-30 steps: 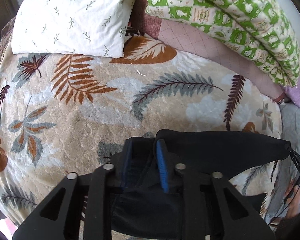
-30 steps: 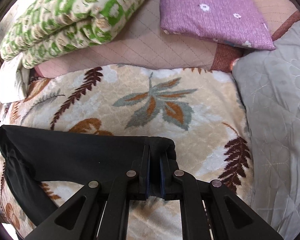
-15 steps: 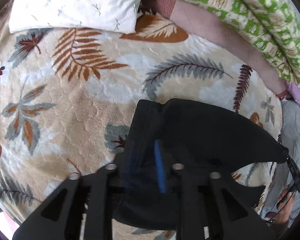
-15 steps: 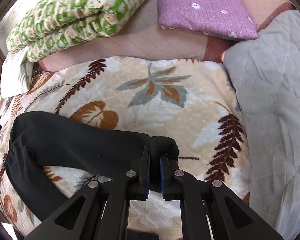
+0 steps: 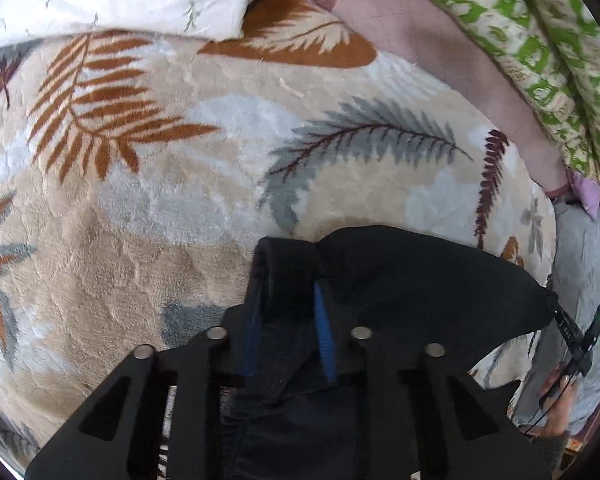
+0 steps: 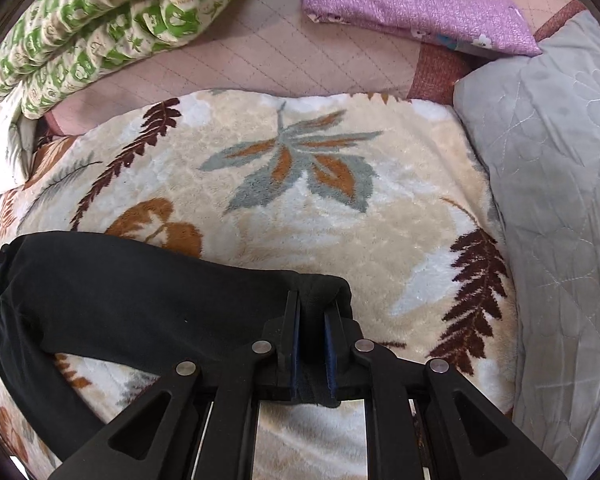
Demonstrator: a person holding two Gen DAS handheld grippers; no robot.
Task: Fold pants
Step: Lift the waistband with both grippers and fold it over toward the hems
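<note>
Black pants hang between the two tongs over the leaf-print blanket on the bed, one edge stretched from hand to hand. The left tongs, whose jaws have just been closing, pinch a bunched corner; the right tongs clamp the other end. Folding looks barely begun (a lower portion trails onto the blanket): laying flat and every fold seem left.
</note>
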